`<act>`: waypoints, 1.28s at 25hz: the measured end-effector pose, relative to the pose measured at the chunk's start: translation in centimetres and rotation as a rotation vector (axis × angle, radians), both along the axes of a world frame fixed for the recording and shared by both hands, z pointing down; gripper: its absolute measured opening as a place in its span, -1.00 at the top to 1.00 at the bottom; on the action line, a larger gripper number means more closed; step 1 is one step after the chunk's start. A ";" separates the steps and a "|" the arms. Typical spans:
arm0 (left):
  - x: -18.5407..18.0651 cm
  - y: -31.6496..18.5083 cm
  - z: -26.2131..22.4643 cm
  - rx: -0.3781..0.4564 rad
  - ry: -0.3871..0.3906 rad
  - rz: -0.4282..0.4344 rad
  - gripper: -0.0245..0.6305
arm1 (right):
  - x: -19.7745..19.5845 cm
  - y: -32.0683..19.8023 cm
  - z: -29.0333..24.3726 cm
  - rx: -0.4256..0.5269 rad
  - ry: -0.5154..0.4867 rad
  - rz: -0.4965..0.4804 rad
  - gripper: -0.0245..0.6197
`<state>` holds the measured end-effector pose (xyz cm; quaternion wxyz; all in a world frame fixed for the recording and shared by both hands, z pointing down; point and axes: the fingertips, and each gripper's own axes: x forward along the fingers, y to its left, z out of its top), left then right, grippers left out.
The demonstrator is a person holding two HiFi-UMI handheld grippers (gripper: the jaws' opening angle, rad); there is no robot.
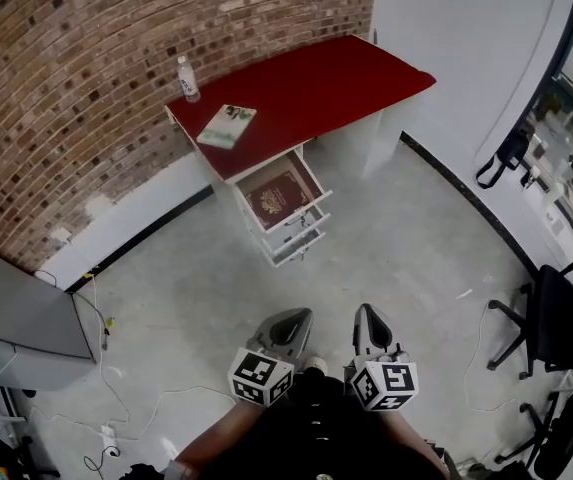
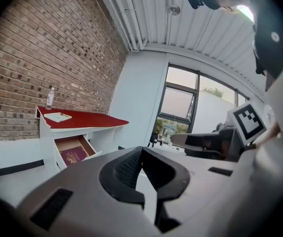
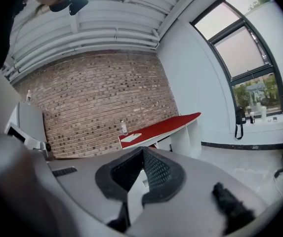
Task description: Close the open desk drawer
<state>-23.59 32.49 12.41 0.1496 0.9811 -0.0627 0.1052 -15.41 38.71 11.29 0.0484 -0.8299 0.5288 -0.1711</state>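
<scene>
- Your left gripper [image 1: 288, 321] and right gripper [image 1: 366, 320] are both clenched empty, close to your body.
- One open drawer [image 1: 293, 217] holding one maroon book [image 1: 278, 196] sticks out of the red-topped desk [image 1: 326, 83], well ahead of you.
- One bottle [image 1: 187, 78] stands on top.

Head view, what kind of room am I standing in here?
Probably an office or small workroom: a red-topped white desk stands against a brown brick wall, and a black wheeled office chair sits at the right.

Bare floor [image 1: 386, 248] before open drawer [image 1: 296, 214] — office chair [image 1: 556, 318] well right.
</scene>
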 end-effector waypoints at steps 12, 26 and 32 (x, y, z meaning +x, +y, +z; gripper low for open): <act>4.1 -1.1 0.9 0.014 -0.005 -0.051 0.90 | 3.5 -1.5 -0.2 0.040 0.027 -0.057 0.90; 5.9 -0.6 2.1 -0.011 -0.037 -0.044 0.90 | 5.5 -1.8 1.1 0.014 -0.007 -0.082 0.90; 8.7 -2.8 2.0 -0.005 -0.044 -0.049 0.90 | 7.8 -4.2 1.0 0.010 -0.007 -0.102 0.90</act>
